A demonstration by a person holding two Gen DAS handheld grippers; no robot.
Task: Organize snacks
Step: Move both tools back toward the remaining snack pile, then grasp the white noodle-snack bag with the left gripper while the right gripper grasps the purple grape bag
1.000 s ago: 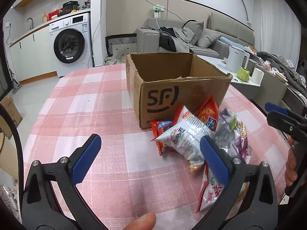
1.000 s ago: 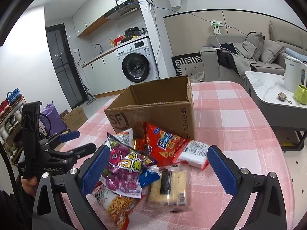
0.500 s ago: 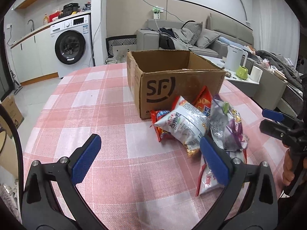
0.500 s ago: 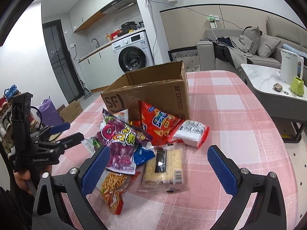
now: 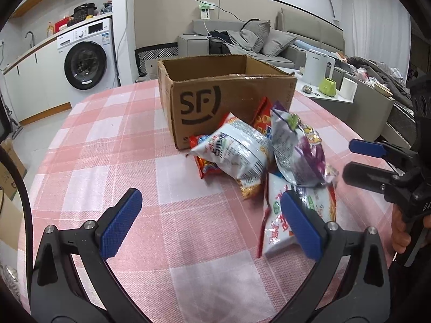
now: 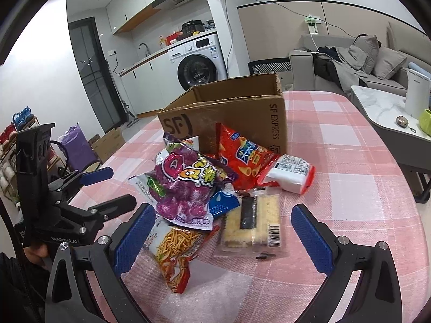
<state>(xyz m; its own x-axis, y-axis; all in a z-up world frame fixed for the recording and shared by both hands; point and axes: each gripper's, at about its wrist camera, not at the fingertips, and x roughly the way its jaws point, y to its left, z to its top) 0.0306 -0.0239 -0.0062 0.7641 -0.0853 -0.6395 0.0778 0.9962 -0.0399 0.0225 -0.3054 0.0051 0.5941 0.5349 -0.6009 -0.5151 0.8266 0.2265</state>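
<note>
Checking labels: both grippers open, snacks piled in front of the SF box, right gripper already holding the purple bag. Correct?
Not quite. The right gripper is open and holds nothing; in the right wrist view the purple bag lies on the pile. Left gripper is open, and the snacks sit before the SF box.

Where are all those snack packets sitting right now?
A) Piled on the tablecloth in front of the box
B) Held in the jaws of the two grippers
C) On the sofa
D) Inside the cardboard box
A: the purple snack bag, the cracker pack and the others lie heaped on the pink checked tablecloth in front of the cardboard box; both grippers' jaws stand open and hold nothing.
</note>
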